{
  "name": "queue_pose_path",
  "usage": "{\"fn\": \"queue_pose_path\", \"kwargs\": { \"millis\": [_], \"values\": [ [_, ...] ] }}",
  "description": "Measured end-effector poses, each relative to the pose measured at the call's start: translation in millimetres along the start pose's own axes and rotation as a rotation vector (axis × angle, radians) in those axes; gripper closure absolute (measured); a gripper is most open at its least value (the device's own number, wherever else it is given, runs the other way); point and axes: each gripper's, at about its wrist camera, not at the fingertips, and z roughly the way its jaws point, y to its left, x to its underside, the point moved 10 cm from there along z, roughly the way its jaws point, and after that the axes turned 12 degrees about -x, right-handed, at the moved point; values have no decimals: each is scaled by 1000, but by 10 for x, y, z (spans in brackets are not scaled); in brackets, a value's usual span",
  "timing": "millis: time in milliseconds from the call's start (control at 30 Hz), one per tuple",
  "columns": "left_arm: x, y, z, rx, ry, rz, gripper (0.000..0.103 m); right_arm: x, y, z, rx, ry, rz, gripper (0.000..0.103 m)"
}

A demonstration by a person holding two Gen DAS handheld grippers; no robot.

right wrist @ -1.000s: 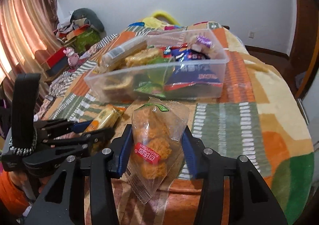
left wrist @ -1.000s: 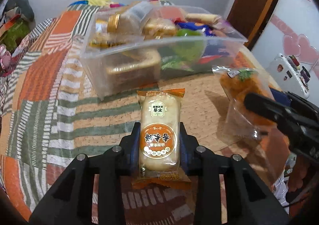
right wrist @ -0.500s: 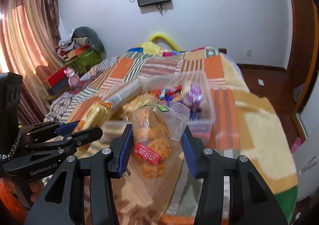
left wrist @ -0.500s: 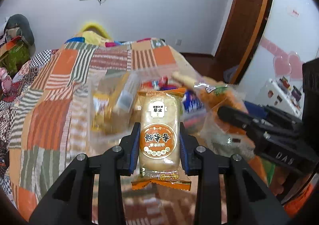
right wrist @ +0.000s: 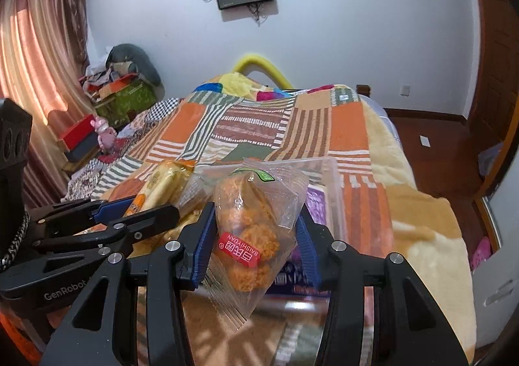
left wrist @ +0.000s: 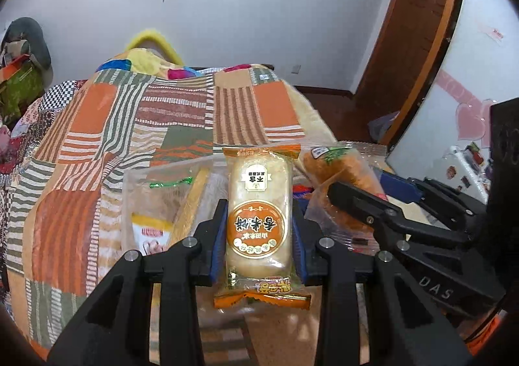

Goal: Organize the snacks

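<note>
**Both tongs loaded, hanging over the snack bin**

My left gripper (left wrist: 259, 226) is pinching a rice cake packet (left wrist: 259, 220) with an orange round label, blue pads pressed on both long sides, packet pointing straight ahead. My right gripper (right wrist: 254, 233) is clamped on a clear bag of orange fried bites (right wrist: 256, 230) with a red sticker.

Left cam shows the wooden door (left wrist: 418, 25) off to the right and a yellow-and-white packet (left wrist: 150, 230) sitting in the clear plastic bin (left wrist: 129, 181), just left of my left fingers. Right cam can't see those; it gives me the curtain (right wrist: 35, 67) on the left side and purple wrappers (right wrist: 316, 204) in the bin's right end, right behind the bag.

The bin sits on the patchwork blanket (right wrist: 259, 126), directly under and ahead of both tongs. Each cam catches the other gripper beside it.
</note>
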Motion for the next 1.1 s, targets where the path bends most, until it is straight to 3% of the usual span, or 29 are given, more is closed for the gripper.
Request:
{"fn": "queue_pose_path", "kwargs": {
  "millis": [233,333,467,633,933,1100],
  "values": [
    [-12,82,155,12,27,-23,66,16,-16,98,3,34,-23,55],
    [3,104,99,11,21,-26,57,14,2,20,8,29,-30,55],
    [-10,124,-106,22,-9,-35,56,-45,62,-198,0,-1,-29,55],
    [-90,149,-645,-7,-112,-19,56,-182,209,-533,-8,-67,-54,55],
    [-175,240,-1987,-25,-355,-31,56,-383,695,-1395,-21,-240,-116,55],
    [-95,268,-2557,-27,-450,-39,43,-412,953,-1766,-33,-317,-147,54]
  ]
}}
